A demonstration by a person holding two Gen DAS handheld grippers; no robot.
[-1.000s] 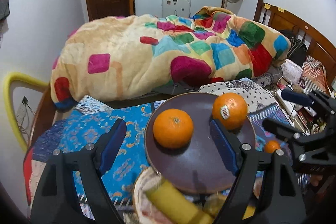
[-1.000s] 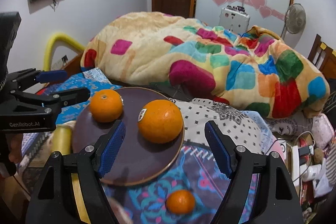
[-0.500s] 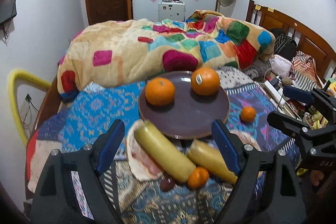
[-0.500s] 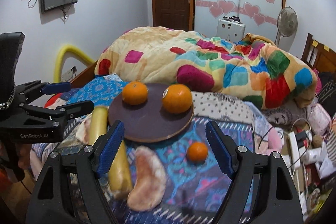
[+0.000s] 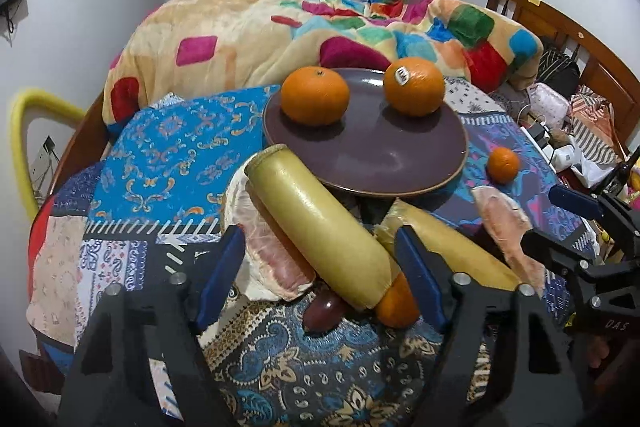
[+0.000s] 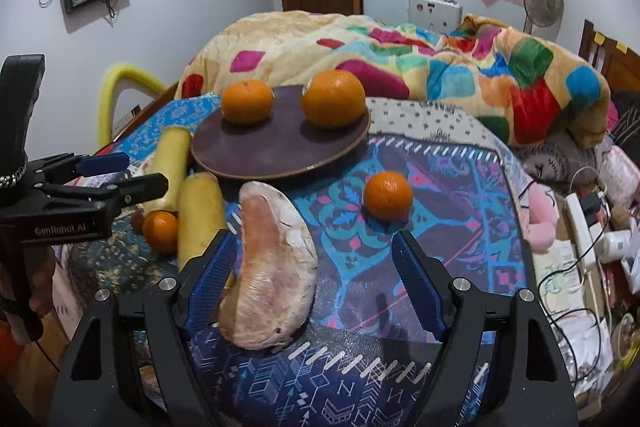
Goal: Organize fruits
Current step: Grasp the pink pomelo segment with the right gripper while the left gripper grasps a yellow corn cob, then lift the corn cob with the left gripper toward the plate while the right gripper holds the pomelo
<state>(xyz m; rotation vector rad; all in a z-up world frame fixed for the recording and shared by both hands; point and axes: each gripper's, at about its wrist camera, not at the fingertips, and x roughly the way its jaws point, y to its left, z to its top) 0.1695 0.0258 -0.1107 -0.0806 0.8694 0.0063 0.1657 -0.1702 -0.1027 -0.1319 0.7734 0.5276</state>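
A dark brown plate on the patterned cloth holds two large oranges. In front lie two yellow sugarcane pieces, two wrapped pomelo wedges, a small orange, a dark fruit, and another small orange to the right of the plate. My left gripper is open above the near sugarcane. My right gripper is open around the near pomelo wedge without gripping it.
A heaped colourful blanket lies behind the plate. A wooden headboard and clutter with a power strip fill the right side. A yellow chair frame stands left. The cloth's front edge drops off near me.
Both grippers have pulled back and up from the plate, then come lower over the fruit in front. The sugarcane, pomelo wedges and small oranges came into view. Nothing was gripped.
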